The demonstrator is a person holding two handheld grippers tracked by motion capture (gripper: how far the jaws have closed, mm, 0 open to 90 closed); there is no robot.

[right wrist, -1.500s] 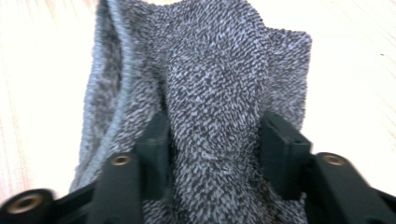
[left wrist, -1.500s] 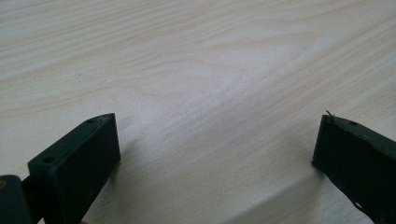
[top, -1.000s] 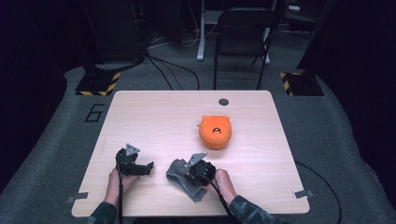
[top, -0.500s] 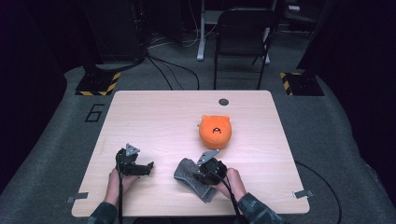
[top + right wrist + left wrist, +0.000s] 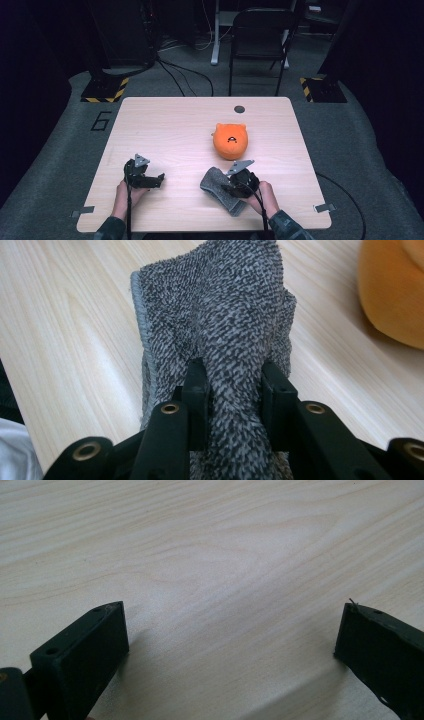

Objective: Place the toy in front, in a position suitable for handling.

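Note:
A grey speckled cloth [image 5: 218,186] lies bunched near the table's front edge, and my right gripper [image 5: 235,189] is shut on it. In the right gripper view the cloth [image 5: 220,310] is pinched into a ridge between the two black jaws, with my right gripper [image 5: 234,385] gripping its near end. An orange plush toy with a small face [image 5: 230,140] sits just beyond, and its edge [image 5: 390,295] shows at the upper right. My left gripper [image 5: 152,181] rests at the front left, open, with bare wood between its fingers [image 5: 85,650].
The light wooden table [image 5: 165,125] has a round dark grommet [image 5: 239,109] near its far edge. A black chair [image 5: 260,45] and cables stand on the floor beyond the table.
My right gripper has dragged the grey cloth to the right, toward the space in front of the orange toy. The left gripper has stayed where it was.

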